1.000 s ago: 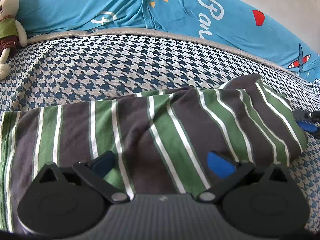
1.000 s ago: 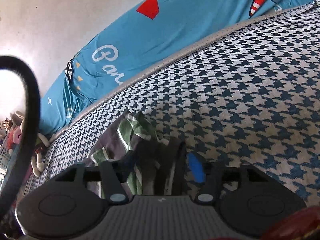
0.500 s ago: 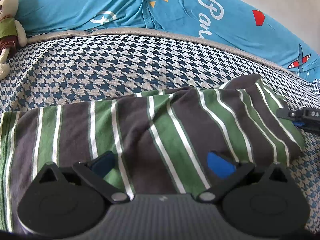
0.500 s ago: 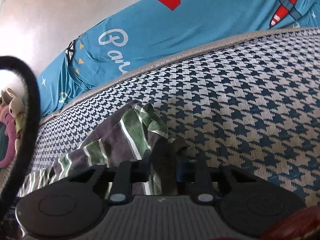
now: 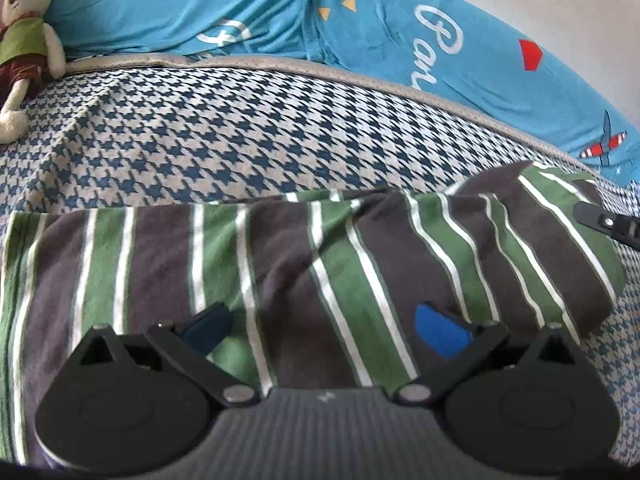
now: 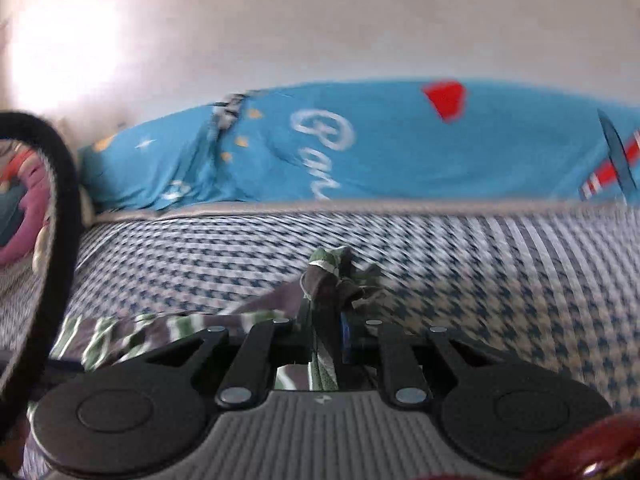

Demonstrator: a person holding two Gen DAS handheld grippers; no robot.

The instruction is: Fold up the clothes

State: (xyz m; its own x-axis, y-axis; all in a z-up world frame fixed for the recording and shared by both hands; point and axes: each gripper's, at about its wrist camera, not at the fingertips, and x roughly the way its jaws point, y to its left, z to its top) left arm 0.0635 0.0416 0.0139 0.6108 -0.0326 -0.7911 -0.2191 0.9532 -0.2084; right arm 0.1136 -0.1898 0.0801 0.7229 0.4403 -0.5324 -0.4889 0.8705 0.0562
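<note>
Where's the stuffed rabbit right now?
In the left wrist view, the stuffed rabbit lies at the far upper left, on the houndstooth bedcover against the blue quilt.

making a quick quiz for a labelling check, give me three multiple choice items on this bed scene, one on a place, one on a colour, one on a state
1. Where does the plush rabbit lie?
A. at the far left edge of the bed, by the blue bedding
B. on top of the striped garment
C. between the fingers of the left gripper

2. Which colours does the striped garment show?
A. red and yellow
B. green, dark grey and white
C. plain blue

3. How does the right gripper stand?
A. wide open over bare cover
B. closing on a bunched end of the garment
C. clamped on the rabbit

Answers: 1 A, the left wrist view shows it there. 2 B, its stripes are plain. 3 B, cloth sits between its narrow jaws.
</note>
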